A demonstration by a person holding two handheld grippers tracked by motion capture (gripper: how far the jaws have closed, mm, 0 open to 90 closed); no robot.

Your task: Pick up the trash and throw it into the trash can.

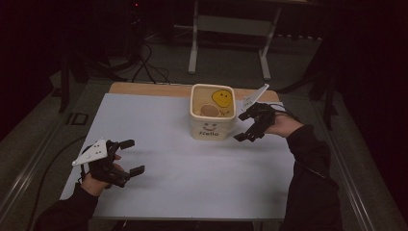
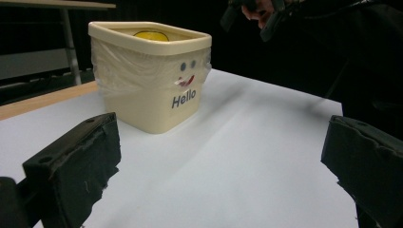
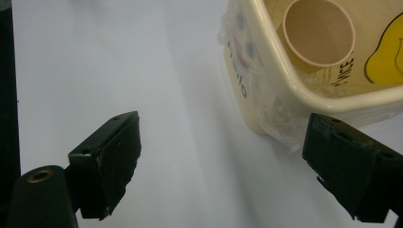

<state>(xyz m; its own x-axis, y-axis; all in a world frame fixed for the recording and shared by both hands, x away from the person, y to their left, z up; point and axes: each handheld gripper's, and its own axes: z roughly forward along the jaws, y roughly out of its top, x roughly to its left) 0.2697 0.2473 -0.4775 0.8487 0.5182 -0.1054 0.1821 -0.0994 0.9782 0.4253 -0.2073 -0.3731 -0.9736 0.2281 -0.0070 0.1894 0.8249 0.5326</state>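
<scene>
Left gripper (image 1: 131, 156) rests open-fingered on the white tabletop (image 1: 183, 168); right gripper (image 1: 243, 126), fingers apart and empty, hangs beside the cream "Hello" tub (image 1: 212, 129) holding a paper cup (image 1: 209, 110).

Cup (image 3: 319, 34) base hidden inside bin (image 3: 304, 97).

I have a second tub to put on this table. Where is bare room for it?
The widest bare stretch lies between the left gripper, the cream bin and the table's near edge. The far left corner is free too. It is crowded beside the bin, where the right gripper hangs.
</scene>
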